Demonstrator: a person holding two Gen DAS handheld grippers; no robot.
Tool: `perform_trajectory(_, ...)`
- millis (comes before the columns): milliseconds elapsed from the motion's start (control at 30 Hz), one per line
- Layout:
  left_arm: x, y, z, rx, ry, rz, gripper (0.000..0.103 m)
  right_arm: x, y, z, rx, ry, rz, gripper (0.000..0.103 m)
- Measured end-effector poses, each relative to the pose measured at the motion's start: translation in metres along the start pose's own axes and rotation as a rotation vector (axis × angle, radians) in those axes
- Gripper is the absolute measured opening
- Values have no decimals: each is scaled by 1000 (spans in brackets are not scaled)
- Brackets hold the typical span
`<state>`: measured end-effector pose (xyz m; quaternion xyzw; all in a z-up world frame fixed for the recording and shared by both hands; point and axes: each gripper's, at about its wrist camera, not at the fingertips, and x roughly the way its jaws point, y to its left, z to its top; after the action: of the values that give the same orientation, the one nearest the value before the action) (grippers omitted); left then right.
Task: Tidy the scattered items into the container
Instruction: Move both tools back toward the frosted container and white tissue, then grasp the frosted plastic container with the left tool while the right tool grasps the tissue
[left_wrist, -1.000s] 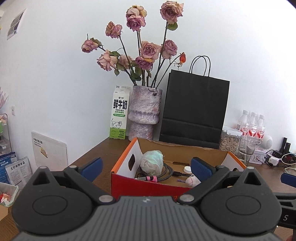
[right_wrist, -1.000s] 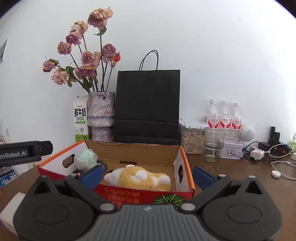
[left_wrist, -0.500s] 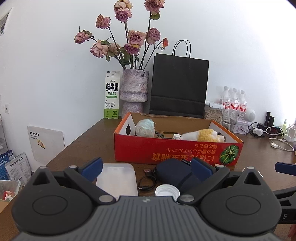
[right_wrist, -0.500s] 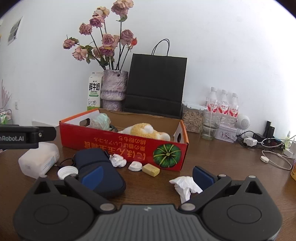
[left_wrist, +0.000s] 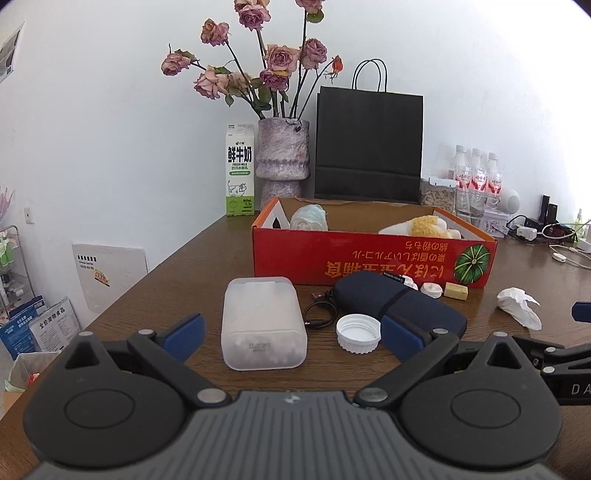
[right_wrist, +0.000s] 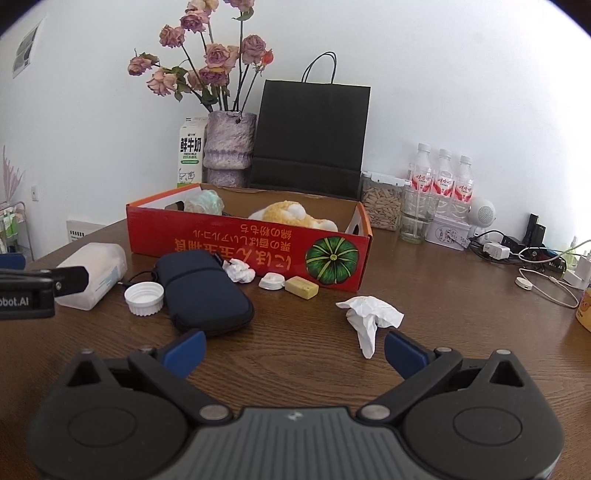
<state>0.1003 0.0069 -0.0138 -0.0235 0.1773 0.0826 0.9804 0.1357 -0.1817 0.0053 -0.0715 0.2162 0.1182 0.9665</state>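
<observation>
In the left wrist view the box (left_wrist: 373, 258) sits mid-frame on the table (left_wrist: 177, 280), a toy (left_wrist: 424, 226) inside it. Before it lie a tub (left_wrist: 263, 323), cable (left_wrist: 320, 312), cap (left_wrist: 358, 332) and pouch (left_wrist: 399, 304); a tissue (left_wrist: 519, 307) lies right. Behind stand a carton (left_wrist: 240, 170), vase (left_wrist: 282, 153) and bag (left_wrist: 368, 144).

Both my wrist cameras sat low over the table (left_wrist: 192, 266), facing the back wall. My left view looked from nearer the plastic tub (left_wrist: 263, 321), my right from nearer the tissue (right_wrist: 369, 317); both shared the red box (left_wrist: 373, 258).
</observation>
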Motion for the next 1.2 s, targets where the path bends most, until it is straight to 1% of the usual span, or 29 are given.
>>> perform_trajectory(133,-2,-2,1,8,-34,33,103,1,1,0,-5,8,-12,103)
perform_trajectory(333,-2,-5,2,26,-39,48,103,2,3,1,-22,8,-20,103)
perform_trajectory(600,1,-1,3,9,-15,60,103,2,3,2,-20,6,-10,103)
perform_trajectory(767,1,-2,2,11,-18,66,103,3,3,2,-17,10,-5,103)
perform_trajectory(867,1,2,3,-6,-18,71,103,3,2,1,-13,14,2,103)
perform_trajectory(967,4,8,3,-12,10,95,103,5,1,2,-13,23,10,103)
perform_trajectory(1067,9,14,4,-33,33,100,103,7,2,2,-14,36,10,103)
perform_trajectory(1200,22,15,7,-9,55,112,103,10,1,2,-6,51,4,103)
